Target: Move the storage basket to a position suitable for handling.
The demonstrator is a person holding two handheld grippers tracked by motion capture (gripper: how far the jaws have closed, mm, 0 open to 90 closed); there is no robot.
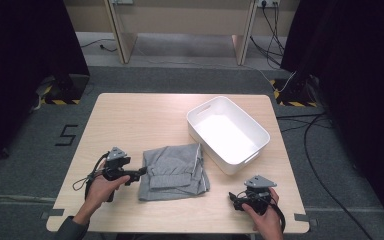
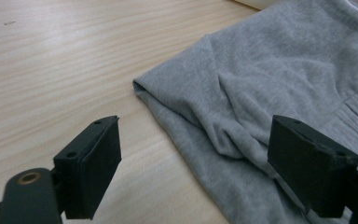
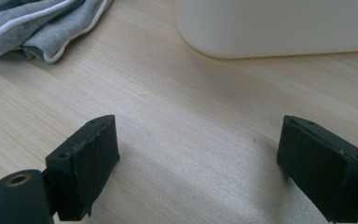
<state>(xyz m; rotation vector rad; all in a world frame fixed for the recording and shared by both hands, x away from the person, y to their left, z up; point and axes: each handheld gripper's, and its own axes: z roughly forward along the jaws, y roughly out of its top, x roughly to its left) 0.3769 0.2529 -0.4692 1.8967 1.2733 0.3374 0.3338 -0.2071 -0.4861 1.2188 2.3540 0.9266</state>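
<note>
Grey folded garment (image 1: pixel 174 172) lies just beside the white bin (image 1: pixel 228 132), ready for packing. Your left gripper (image 2: pixel 193 156) straddles its near edge, jaws wide, holding nothing; your right gripper (image 3: pixel 198 161) waits apart, equally wide and empty, to take the other side.

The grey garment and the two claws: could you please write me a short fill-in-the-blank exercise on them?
1. The folded grey garment lies on the ____ table.
2. The white tub holds ____.
3. The left claw is ____, one jaw over the garment's edge.
4. The right claw hangs over bare ____.

Missing words: wooden; nothing; open; wood
</note>
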